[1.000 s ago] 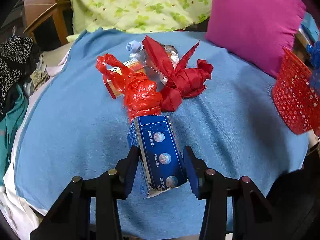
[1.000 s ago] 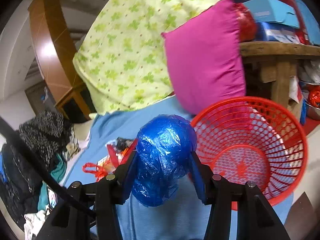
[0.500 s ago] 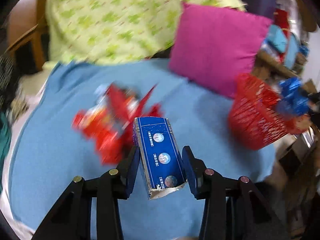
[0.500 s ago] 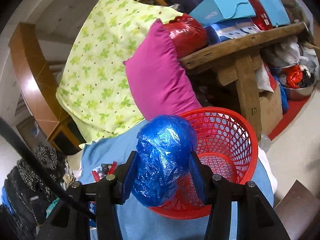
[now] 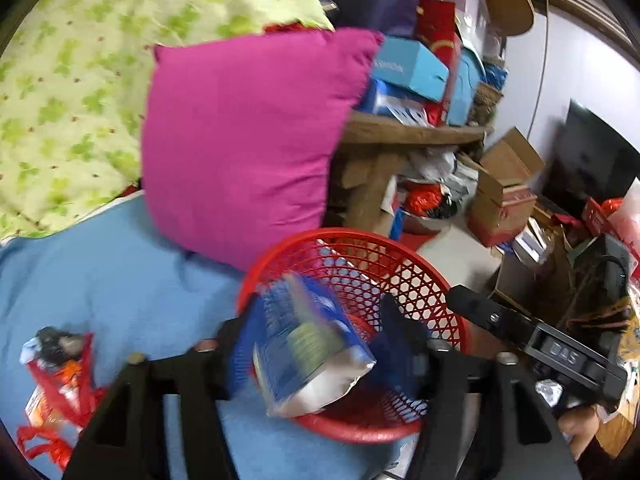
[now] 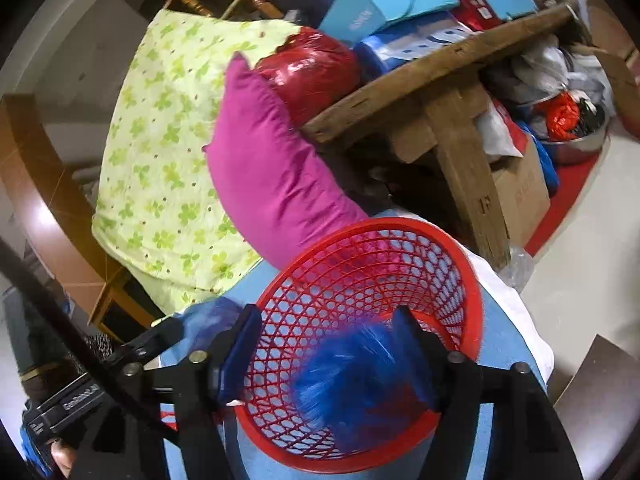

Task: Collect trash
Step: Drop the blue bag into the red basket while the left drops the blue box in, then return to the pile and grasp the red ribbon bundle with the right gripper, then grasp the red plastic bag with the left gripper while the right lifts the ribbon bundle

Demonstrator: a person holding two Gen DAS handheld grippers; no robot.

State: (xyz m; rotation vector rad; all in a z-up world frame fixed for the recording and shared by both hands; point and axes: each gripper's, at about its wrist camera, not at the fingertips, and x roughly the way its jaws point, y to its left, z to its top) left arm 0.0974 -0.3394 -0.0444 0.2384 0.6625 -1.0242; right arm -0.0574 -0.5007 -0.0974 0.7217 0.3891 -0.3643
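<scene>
Both tools (image 5: 316, 344) (image 6: 324, 344) angled down over red basket (image 5: 420, 280), jaws opening.

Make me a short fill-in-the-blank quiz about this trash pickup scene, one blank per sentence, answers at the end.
1. The mesh basket under both grippers is coloured ____.
2. The pillow leaning behind the basket is coloured ____.
3. The crumpled plastic bag dropping from the right gripper is coloured ____.
4. The carton between the left gripper fingers is mostly ____.

Answers: red; magenta; blue; blue
</scene>
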